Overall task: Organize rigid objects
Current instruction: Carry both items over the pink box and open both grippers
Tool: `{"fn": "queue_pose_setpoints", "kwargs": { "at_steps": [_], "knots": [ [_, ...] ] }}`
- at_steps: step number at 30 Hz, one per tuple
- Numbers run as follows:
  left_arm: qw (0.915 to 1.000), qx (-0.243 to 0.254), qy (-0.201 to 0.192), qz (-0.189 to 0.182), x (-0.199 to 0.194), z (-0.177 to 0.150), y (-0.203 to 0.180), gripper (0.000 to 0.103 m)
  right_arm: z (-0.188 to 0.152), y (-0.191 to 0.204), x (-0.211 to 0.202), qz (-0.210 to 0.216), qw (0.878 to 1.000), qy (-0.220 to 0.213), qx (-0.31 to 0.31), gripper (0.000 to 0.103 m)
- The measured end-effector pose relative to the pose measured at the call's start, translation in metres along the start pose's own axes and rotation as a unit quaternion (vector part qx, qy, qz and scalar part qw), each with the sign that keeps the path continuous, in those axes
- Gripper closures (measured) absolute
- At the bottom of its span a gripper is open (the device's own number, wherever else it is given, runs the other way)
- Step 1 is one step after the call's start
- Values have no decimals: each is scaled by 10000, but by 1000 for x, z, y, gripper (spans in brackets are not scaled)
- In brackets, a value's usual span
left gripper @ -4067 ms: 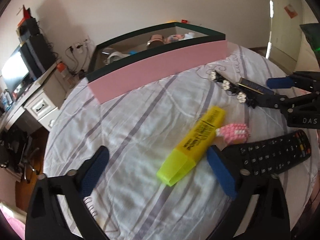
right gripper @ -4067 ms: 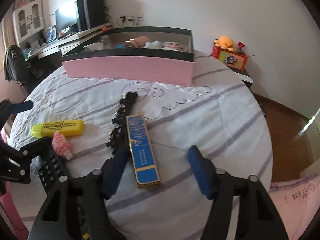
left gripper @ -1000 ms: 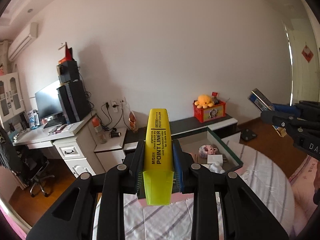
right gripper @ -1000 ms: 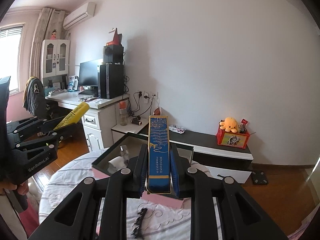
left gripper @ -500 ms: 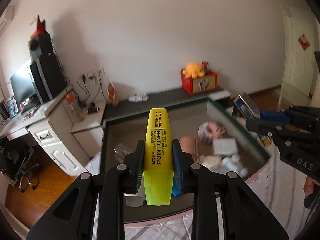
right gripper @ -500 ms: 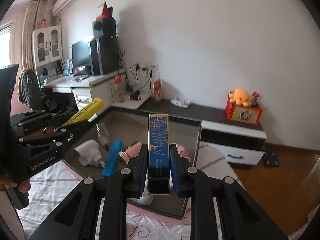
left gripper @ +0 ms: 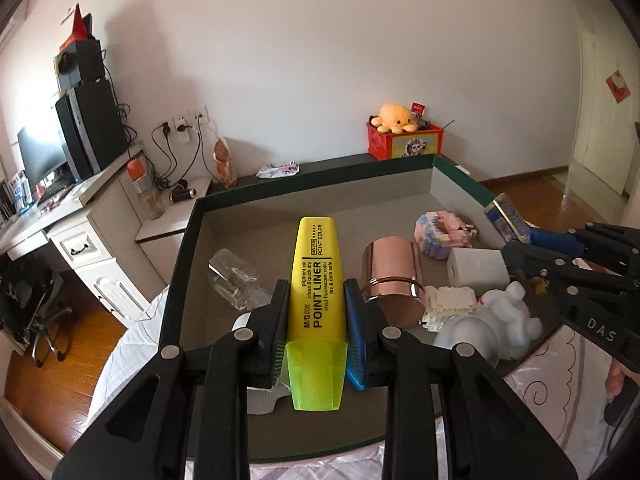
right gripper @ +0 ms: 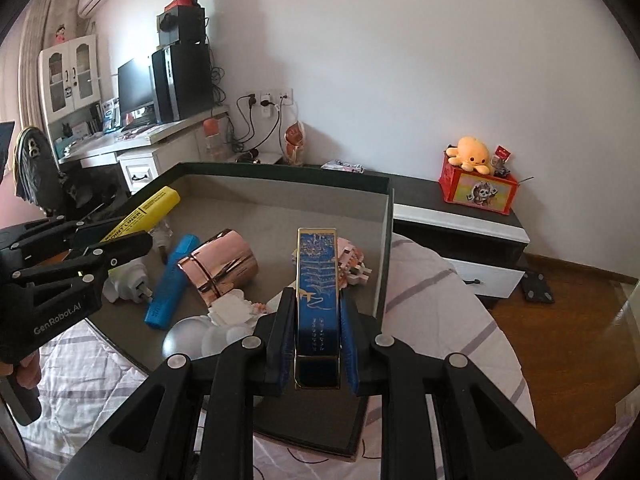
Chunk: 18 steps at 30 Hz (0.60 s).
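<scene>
My left gripper clenching yellow plastic highlighter above dark-rimmed open box, bare floor at 11 o'clock, my right gripper clamping flat blue gold-edged case

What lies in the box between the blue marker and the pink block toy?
In the right wrist view, the rose-gold cup lies on its side between the blue marker and the pink block toy, inside the box.

A home bedroom: striped bedsheet, computer desk, plush octopus.
</scene>
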<state>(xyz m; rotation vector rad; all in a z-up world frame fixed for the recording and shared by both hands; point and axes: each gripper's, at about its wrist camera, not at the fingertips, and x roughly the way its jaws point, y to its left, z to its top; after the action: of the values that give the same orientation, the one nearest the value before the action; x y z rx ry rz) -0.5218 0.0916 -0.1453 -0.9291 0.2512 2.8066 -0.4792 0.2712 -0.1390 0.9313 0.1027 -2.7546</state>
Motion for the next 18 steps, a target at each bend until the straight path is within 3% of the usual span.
{"fn": "queue_pose_setpoints", "kwargs": {
  "at_steps": [12,18],
  "knots": [
    [9999,-69,-78,-30,2,-6,1,75,-1,5,2,-4,10000,1,-52,82],
    [9998,-113,-147,50,-2,-6,3,43,-2,5,1,-2,10000,-38,-43,81]
  ]
}}
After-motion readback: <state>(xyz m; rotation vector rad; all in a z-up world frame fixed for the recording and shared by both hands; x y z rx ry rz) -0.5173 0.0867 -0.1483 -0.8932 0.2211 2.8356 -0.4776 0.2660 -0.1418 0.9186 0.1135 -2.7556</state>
